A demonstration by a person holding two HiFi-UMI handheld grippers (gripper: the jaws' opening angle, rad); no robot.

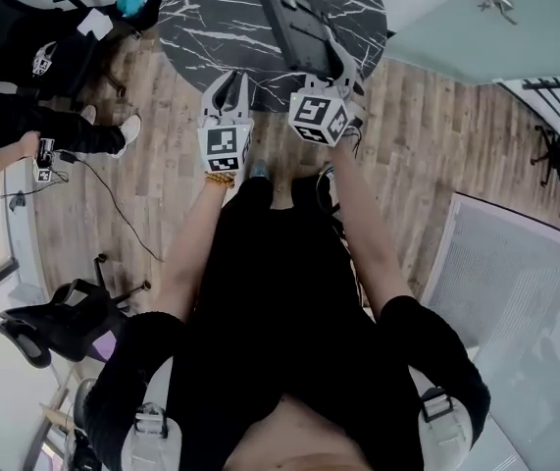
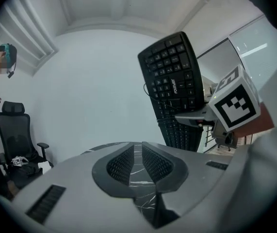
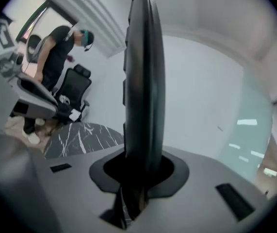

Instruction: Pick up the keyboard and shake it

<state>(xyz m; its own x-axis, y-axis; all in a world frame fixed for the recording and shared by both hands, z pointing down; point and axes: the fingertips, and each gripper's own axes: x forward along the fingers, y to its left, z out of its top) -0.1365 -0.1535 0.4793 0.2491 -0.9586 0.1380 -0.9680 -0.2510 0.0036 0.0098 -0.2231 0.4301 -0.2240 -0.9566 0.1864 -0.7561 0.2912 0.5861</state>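
Observation:
The black keyboard [image 1: 297, 27] hangs above the round black marble table [image 1: 221, 18], tilted up on its short end. My right gripper [image 1: 343, 65] is shut on its near edge. In the right gripper view the keyboard [image 3: 140, 81] rises edge-on from between the jaws of that gripper [image 3: 138, 174]. The left gripper view shows the keyboard's key side [image 2: 174, 86] up at the right, with the right gripper's marker cube [image 2: 233, 103] beside it. My left gripper [image 1: 229, 84] floats left of the keyboard at the table's near rim. Its jaws [image 2: 137, 161] stand slightly apart with nothing between them.
A person in black [image 1: 25, 77] sits at the far left beside the table, also in the right gripper view [image 3: 56, 57]. Black office chairs stand at the left [image 1: 54, 322] [image 2: 14, 135]. A cable [image 1: 113, 199] lies on the wood floor. A glass partition [image 1: 515, 292] is at right.

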